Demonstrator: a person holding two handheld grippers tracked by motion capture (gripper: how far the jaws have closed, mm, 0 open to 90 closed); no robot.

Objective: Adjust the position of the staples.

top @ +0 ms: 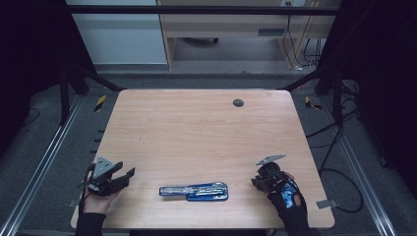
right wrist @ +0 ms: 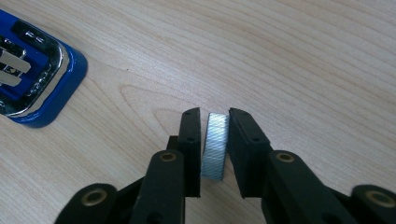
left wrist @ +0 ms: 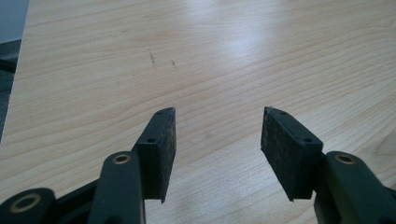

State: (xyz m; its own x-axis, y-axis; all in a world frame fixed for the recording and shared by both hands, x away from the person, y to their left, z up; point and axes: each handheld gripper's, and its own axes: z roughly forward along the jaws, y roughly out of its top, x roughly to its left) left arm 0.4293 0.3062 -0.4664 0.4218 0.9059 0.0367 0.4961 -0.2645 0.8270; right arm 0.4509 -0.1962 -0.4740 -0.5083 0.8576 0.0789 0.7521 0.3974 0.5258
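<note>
Right gripper view: my right gripper (right wrist: 214, 122) clamps a silvery strip of staples (right wrist: 215, 145), just right of the opened blue stapler (right wrist: 44, 88). I'd lift gently, keeping it level; the left gripper (left wrist: 218, 133) gapes empty.

We seem to be in a lab or recording room, though the dim edges leave us unsure. A pale wooden tabletop (top: 206, 128) stands on grey carpet (top: 44, 162) inside a black metal frame (top: 196, 10), with silver floor rails (top: 39, 167) along both sides. Black cables (top: 339, 142) trail at right, yellow-black hazard tape (top: 100, 102) marks the floor, and light wooden office furniture (top: 221, 24) stands behind.
</note>
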